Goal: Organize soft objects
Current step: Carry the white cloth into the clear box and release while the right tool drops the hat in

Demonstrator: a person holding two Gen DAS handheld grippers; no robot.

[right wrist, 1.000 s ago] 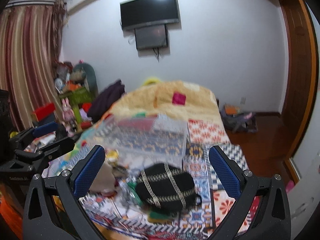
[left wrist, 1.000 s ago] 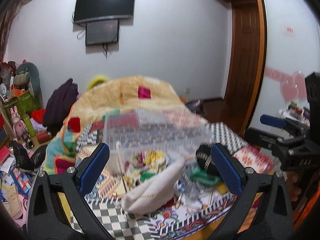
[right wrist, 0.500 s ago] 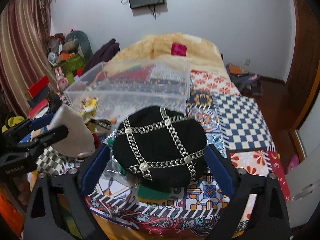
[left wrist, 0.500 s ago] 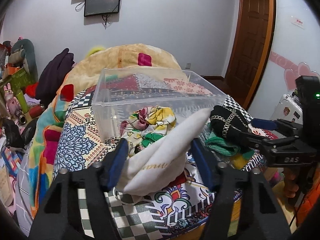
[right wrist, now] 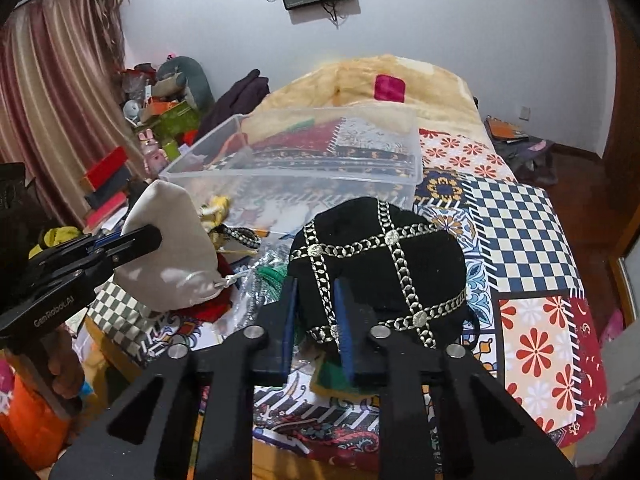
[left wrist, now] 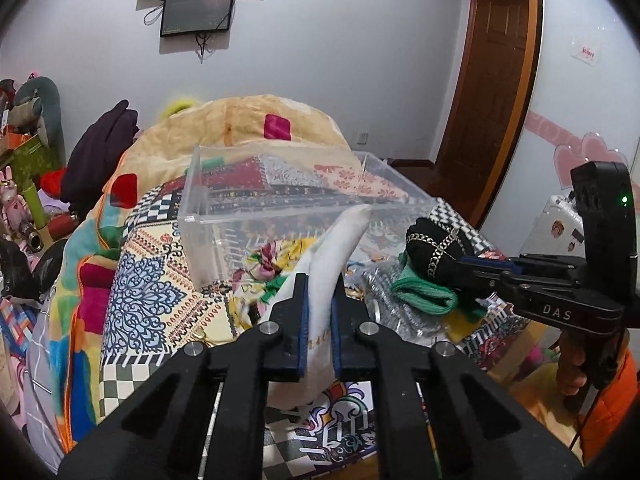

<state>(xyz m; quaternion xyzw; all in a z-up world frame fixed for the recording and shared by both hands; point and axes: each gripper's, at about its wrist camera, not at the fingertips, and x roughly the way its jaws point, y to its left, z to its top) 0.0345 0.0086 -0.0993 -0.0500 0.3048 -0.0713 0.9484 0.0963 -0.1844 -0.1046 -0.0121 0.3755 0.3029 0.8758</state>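
Spreading across both views is a bed [right wrist: 516, 216] covered in a patchwork quilt of checks, florals and ornate tiles, with a tan blanket [right wrist: 400, 76] heaped at its far end. On the quilt sits a clear plastic bin [left wrist: 280, 204], open-topped and showing only the quilt pattern through its walls. Just in front of the bin lies a jumble of soft things: a floral yellow-and-pink cloth [left wrist: 280, 256], a green knitted piece [left wrist: 424, 294] and some crinkled silvery plastic [left wrist: 384, 304].

A black hat [right wrist: 376, 264] crossed with silver chains is pinched at its near edge by the right gripper [right wrist: 316, 320], whose fingers [right wrist: 288, 320] are drawn in narrow on the fabric. In the left wrist view that same hat [left wrist: 432, 248] shows at the tips of the right gripper [left wrist: 472, 266], to the right of the bin.

A white cloth pouch [left wrist: 332, 272] stands up between the fingers [left wrist: 302, 320] of the left gripper [left wrist: 320, 320], which are closed tight against it; its top reaches up in front of the bin's near wall. From the right wrist view the pouch [right wrist: 168, 252] bulges beyond the left gripper [right wrist: 132, 246], and a drawstring knot shows at its lower corner, above a bit of red fabric [right wrist: 208, 308].
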